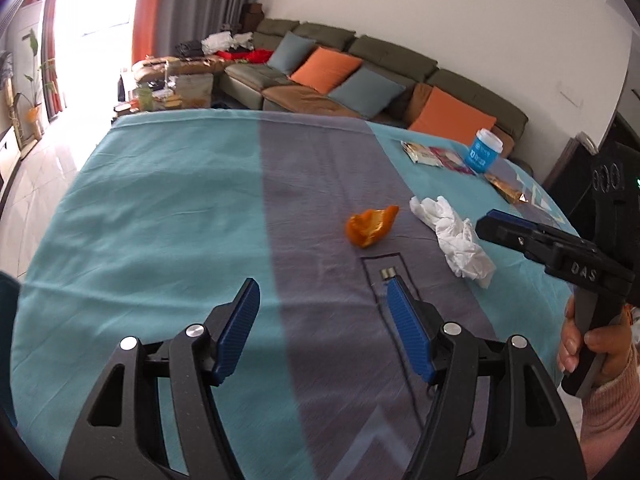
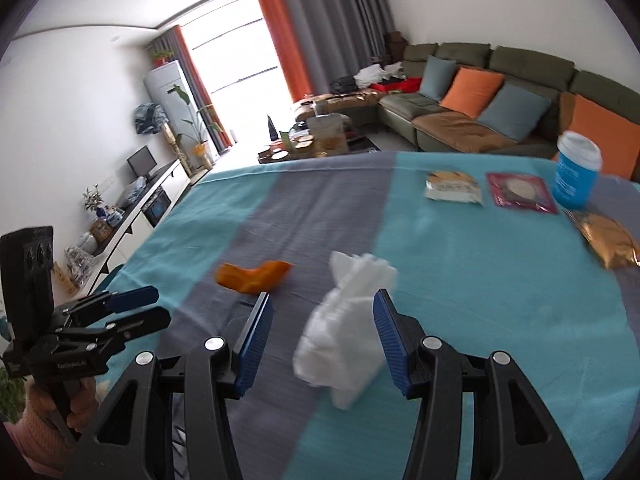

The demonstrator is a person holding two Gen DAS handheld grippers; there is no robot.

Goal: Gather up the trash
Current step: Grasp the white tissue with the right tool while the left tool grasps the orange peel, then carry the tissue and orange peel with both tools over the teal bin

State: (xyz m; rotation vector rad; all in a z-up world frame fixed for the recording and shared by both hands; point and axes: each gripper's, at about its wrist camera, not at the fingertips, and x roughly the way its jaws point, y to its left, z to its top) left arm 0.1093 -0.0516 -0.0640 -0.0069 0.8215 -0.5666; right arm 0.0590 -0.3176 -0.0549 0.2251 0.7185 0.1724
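Note:
A crumpled white tissue lies on the teal and grey tablecloth, framed by the spread fingers of my right gripper, which is open and hovers over it. An orange peel lies just left of the tissue. My left gripper is open and empty over the grey stripe, short of the peel. The right gripper comes in from the right in the left wrist view. The left gripper shows at the left edge of the right wrist view.
At the table's far right stand a blue cup with a white lid, a white snack wrapper, a pink wrapper and a gold wrapper. A sofa with cushions lies beyond the table's far edge. A hand holds the right handle.

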